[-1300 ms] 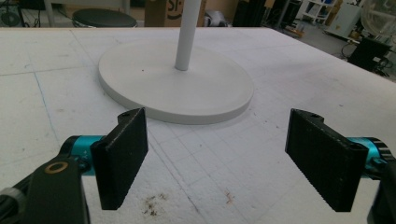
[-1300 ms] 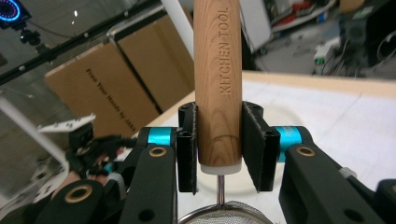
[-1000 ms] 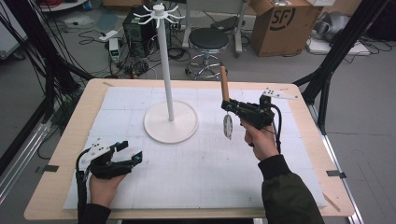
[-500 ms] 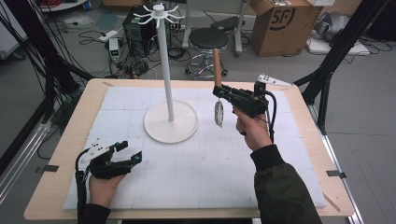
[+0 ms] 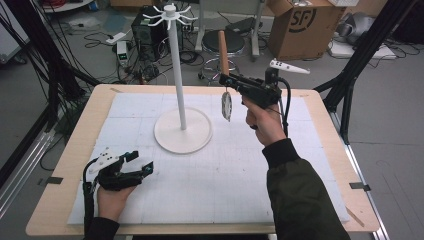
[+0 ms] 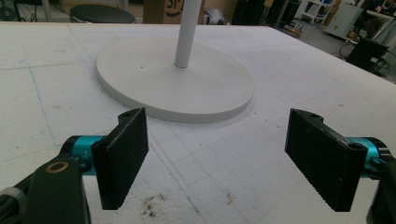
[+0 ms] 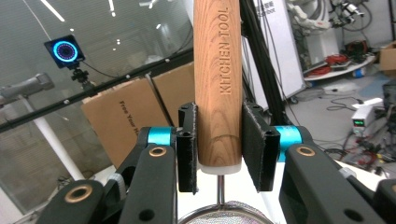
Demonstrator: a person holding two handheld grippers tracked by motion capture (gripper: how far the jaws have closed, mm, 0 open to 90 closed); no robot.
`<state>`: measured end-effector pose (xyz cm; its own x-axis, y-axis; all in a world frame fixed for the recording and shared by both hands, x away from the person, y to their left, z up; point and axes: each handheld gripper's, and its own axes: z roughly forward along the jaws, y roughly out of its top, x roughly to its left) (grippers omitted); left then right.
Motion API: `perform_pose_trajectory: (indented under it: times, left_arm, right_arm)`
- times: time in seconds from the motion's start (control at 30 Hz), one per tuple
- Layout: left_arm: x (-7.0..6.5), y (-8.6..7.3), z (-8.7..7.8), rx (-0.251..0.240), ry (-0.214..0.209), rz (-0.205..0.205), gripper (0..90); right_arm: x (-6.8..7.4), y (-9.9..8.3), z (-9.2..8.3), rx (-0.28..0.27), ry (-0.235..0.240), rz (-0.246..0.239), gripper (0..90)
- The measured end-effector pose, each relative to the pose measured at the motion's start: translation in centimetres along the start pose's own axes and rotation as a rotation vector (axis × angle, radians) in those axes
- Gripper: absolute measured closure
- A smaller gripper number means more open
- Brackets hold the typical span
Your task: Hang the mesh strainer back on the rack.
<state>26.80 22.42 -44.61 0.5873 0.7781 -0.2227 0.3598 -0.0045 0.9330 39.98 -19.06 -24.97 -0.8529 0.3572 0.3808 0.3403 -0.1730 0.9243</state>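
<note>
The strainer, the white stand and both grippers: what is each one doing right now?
Strainer: held upright by its wooden handle, mesh end hanging down, off the table.
White stand: upright on the table, hooks bare.
Right gripper: shut on the handle.
Left gripper: open, holding nothing, low over the table.

Grey floor behind the table (image 5: 60,200). Black stool (image 5: 227,42) centre; cardboard box (image 5: 300,27) to its right, computer tower (image 5: 147,30) and tangled cables (image 5: 95,37) to its left.
</note>
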Motion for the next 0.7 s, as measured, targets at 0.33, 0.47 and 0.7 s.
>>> perform_pose_trajectory:
  times: [0.33, 0.47, 0.7]
  left_arm:
    - [0.2, 0.0, -0.2, -0.007, 0.004, -0.005, 22.2]
    - [0.1, 0.0, -0.2, -0.008, 0.003, -0.005, 22.2]
    - [0.2, 0.0, -0.2, -0.006, -0.001, -0.002, 22.2]
  right_arm:
    - [0.1, 1.7, 2.4, -0.010, 0.049, 0.013, 68.9]
    - [0.3, 2.3, 3.0, -0.005, 0.049, 0.000, 68.9]
    - [0.3, 2.8, 3.9, 0.001, 0.046, -0.004, 68.9]
